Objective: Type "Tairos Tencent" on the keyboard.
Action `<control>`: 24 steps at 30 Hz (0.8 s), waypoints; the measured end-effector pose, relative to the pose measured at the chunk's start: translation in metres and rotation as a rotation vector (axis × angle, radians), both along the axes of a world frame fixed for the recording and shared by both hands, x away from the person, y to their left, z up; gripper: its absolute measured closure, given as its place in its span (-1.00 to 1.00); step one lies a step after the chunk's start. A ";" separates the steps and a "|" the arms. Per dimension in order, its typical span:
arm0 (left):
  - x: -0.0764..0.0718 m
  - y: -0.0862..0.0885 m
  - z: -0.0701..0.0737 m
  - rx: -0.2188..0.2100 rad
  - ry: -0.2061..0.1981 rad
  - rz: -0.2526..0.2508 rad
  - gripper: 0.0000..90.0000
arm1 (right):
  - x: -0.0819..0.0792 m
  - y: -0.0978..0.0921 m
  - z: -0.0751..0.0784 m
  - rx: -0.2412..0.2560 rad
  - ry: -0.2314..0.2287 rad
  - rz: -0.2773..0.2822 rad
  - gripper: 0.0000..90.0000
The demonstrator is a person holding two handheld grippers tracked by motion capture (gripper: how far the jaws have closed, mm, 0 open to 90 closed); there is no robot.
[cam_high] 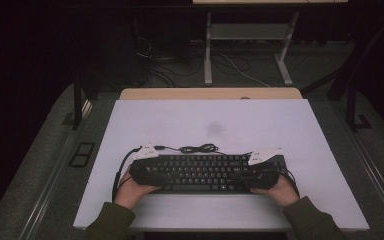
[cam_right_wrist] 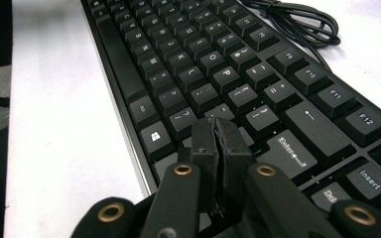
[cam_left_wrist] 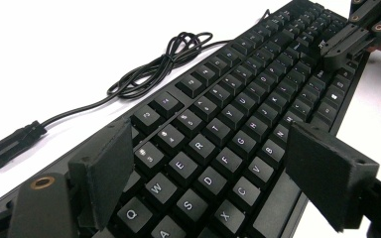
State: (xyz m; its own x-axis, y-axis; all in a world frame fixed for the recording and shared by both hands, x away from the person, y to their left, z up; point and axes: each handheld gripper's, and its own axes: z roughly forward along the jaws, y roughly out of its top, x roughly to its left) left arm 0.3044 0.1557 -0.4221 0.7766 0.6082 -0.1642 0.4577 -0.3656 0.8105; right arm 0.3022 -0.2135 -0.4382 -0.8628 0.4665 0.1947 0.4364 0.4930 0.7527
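A big white table [cam_high: 220, 125] holds a black keyboard [cam_high: 207, 172] near the person's edge, its cable [cam_high: 198, 148] curled just behind it. The typing step looks under way. The left gripper [cam_left_wrist: 218, 163] hovers wide open over the letter keys, holding nothing. The right gripper [cam_right_wrist: 220, 136] is pinched closed, empty, its tip by the Enter key [cam_right_wrist: 290, 153]. Next, I think, it must push straight down on one key.

Keyboard [cam_high: 207, 172]: on the table [cam_high: 190, 120], near its front edge
Cable [cam_high: 197, 148]: behind the keyboard
Left gripper [cam_left_wrist: 203, 173]: over the keyboard's left end
Right gripper [cam_right_wrist: 218, 144]: over its right end
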 end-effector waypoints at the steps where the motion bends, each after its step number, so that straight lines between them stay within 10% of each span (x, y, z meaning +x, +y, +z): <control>1: 0.000 0.000 0.000 -0.001 -0.005 -0.001 -0.59 | 0.000 0.000 0.001 0.004 0.001 -0.001 0.89; 24: -0.012 0.003 -0.003 -0.023 -0.015 0.003 -0.61 | 0.011 0.016 0.013 0.106 -0.004 -0.030 0.09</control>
